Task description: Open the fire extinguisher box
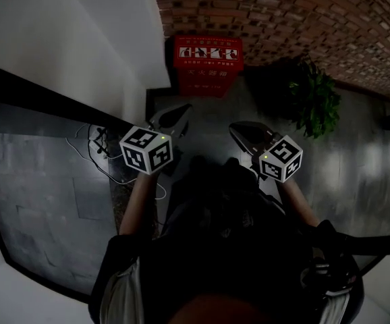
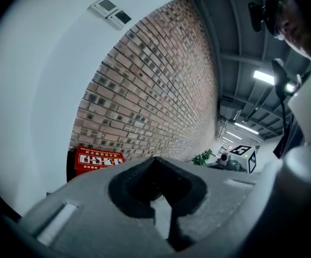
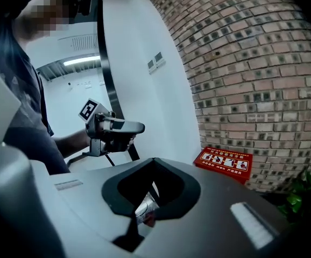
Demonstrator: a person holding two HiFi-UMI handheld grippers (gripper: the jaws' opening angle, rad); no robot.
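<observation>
The red fire extinguisher box [image 1: 208, 63] stands closed on the floor against the brick wall, in the corner beside a white wall. It also shows as the red box [image 2: 93, 159] low on the left and as the red box [image 3: 224, 163] to the right. My left gripper [image 1: 181, 108] and right gripper [image 1: 235, 128] hang side by side in the air, well short of the box and pointing toward it. The left gripper [image 2: 156, 159] is shut with nothing in it. The right gripper [image 3: 154, 160] also looks shut and empty.
A potted green plant [image 1: 316, 100] stands to the right of the box, by the brick wall [image 1: 303, 19]. Loose cables [image 1: 97, 144] lie on the floor to the left, near a dark-framed panel. The white wall [image 1: 80, 32] runs along the left.
</observation>
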